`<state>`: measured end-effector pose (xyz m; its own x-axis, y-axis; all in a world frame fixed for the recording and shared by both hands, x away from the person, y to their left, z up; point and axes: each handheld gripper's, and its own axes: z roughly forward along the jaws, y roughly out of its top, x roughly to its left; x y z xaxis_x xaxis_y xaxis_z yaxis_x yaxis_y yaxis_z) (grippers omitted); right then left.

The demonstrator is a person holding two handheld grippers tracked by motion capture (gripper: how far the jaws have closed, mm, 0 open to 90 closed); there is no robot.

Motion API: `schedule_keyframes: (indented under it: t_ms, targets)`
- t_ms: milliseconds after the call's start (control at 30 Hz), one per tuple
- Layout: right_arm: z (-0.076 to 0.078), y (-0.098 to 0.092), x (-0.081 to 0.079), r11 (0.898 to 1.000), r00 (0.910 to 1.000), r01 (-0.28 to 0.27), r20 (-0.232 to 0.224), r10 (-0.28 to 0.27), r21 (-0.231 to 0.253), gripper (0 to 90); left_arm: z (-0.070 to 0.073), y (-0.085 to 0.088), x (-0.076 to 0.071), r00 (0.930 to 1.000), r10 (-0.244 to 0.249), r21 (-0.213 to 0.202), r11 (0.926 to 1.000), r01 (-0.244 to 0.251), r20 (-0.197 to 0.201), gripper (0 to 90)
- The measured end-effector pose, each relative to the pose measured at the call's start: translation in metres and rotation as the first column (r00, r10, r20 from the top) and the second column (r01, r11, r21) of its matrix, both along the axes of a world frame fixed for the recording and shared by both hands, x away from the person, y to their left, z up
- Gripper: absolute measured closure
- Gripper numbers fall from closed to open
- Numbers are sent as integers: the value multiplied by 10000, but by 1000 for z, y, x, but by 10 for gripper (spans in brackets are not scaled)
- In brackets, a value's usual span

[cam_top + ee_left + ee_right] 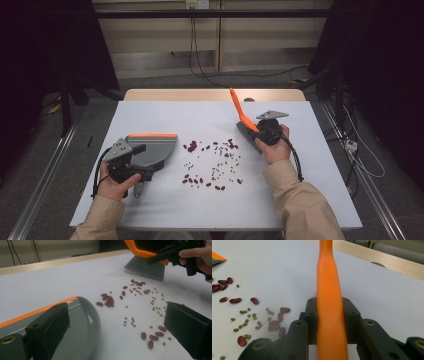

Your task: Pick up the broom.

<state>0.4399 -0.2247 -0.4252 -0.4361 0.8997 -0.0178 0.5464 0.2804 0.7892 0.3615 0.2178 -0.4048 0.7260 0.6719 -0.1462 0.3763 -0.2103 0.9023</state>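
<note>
With the right tool point(260, 131) clamped on the brush point(243, 122) beyond the beans point(212, 162) strewn mid-table, and the left tool point(120, 332) standing apart around the dustpan point(152, 148), beans could be flicked past an unsteadied pan; a hard sweep is the likely cause.

Open tabletop point(165, 200) runs along the near edge and across the far half, wide enough for a hand to pass. The middle is littered with beans point(212, 162) (red and small green ones, loosely spread). The dustpan point(152, 147) blocks the left side, the brush point(246, 125) the right, with bare gaps beside each.
</note>
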Motion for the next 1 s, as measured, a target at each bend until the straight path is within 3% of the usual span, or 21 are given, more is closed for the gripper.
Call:
schedule_keyframes:
  t_ms: [300,467,700,1000]
  targets:
    - [-1,12,5,9974,9990,-440,90,446,-572,709,-5,5,-2,9999,-99,172,9998,101,-133,58]
    - [-2,19,4,9946,9972,-721,165,735,-753,709,-5,6,-2,9999,-82,68,9999,83,-145,58]
    - [-1,29,-3,9841,9924,-1197,123,1223,-1311,709,-4,7,-2,9999,-7,37,10000,8,-105,58]
    - [0,40,-17,9747,9835,-1785,42,1807,-1348,709,-4,7,-3,10000,52,2,10000,-52,-81,58]
